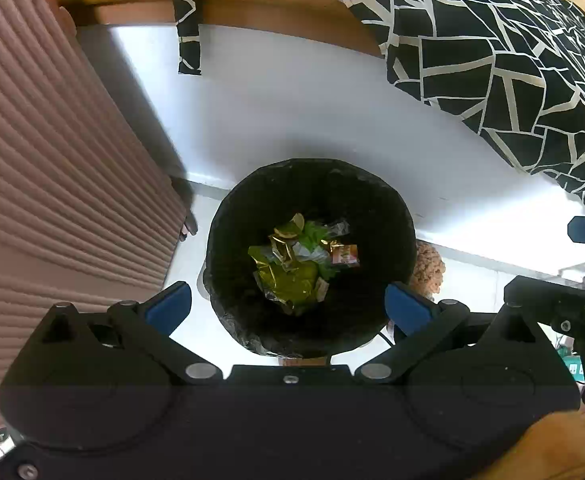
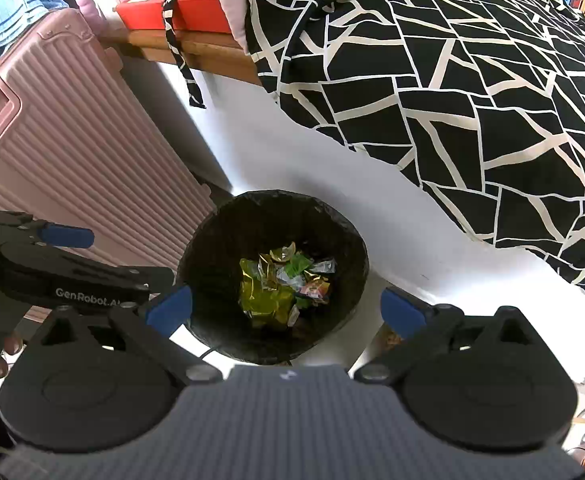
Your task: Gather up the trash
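A round black-lined trash bin [image 1: 228, 280] [image 2: 212, 248] stands on the floor by the bed. At its bottom lie crumpled wrappers [image 1: 292, 276] [image 2: 268, 296], gold, green and silver, with a small orange packet [image 1: 345, 255]. My left gripper [image 1: 288, 304] hangs over the bin, open, nothing between its blue pads [image 1: 168, 308]. My right gripper [image 2: 286, 308] is also open and empty above the bin. The left gripper's body [image 2: 80, 276] shows at the left of the right wrist view, and the right gripper's body [image 1: 556, 308] shows at the right edge of the left wrist view.
A pink ribbed suitcase [image 1: 52, 160] [image 2: 72, 152] stands close to the bin on the left. A bed with a black-and-white patterned cover [image 1: 492, 60] [image 2: 452, 100] rises behind and to the right, its white side panel [image 1: 292, 112] behind the bin. A brown fluffy thing [image 1: 428, 266] lies beside the bin.
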